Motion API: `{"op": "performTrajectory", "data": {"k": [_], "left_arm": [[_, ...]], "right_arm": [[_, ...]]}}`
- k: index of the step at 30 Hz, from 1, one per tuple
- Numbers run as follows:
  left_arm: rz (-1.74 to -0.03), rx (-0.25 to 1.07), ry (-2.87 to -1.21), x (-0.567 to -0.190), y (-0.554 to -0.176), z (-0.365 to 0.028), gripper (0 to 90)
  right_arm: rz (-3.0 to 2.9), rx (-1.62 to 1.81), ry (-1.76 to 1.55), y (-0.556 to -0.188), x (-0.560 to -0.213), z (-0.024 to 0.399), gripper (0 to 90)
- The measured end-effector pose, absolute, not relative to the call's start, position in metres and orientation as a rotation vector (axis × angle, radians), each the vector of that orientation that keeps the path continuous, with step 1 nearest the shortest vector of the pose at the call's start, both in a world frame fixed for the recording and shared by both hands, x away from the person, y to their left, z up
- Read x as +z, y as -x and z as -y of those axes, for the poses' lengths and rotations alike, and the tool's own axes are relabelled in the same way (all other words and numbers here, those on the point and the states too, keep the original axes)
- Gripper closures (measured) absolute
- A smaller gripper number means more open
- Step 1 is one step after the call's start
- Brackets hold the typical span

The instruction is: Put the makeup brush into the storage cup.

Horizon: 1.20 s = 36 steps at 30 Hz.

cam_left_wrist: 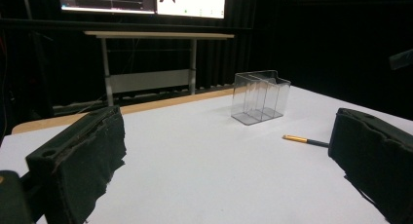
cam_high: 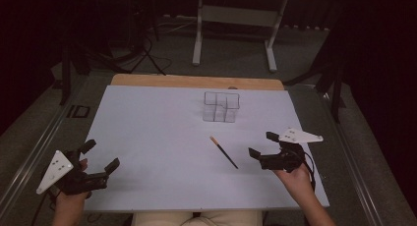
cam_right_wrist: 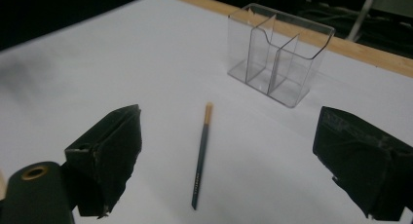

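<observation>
My right claw [cam_right_wrist: 221, 156] is spread wide over the pencil [cam_right_wrist: 201, 153] mid-table; I should straddle its middle squarely before pinching. Left claw [cam_high: 101, 157] idles spread near the front-left corner.

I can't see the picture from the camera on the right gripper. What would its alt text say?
A dark pencil with a tan end lies flat on a white table, framed between the right gripper's two black jaws, which stand wide open and touch nothing. Beyond the pencil stands a clear plastic holder with several compartments, upright and empty.
</observation>
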<state>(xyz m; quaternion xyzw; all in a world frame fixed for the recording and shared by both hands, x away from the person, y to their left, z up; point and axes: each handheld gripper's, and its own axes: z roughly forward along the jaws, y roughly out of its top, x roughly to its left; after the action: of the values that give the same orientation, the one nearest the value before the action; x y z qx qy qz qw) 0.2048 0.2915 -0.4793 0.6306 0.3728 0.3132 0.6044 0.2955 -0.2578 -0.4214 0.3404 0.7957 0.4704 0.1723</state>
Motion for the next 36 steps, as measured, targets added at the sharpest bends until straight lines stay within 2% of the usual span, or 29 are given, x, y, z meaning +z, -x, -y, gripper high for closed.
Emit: {"op": "performTrajectory", "data": {"k": [10,19,36], "left_arm": [[-0.857,0.722,-1.459,-0.479,-0.204,-0.292,1.2],[-0.853,0.718,-1.466,-0.479,-0.205,-0.291,1.2],[-0.850,0.715,-1.471,-0.479,-0.205,-0.290,1.2]], "right_arm": [[-2.365,1.221,-0.932,-0.309,-0.425,0.227,12.5],[-2.478,1.133,-1.027,-0.327,-0.438,0.204,13.3],[-2.569,1.003,-1.075,-0.343,-0.454,0.185,17.2]]}}
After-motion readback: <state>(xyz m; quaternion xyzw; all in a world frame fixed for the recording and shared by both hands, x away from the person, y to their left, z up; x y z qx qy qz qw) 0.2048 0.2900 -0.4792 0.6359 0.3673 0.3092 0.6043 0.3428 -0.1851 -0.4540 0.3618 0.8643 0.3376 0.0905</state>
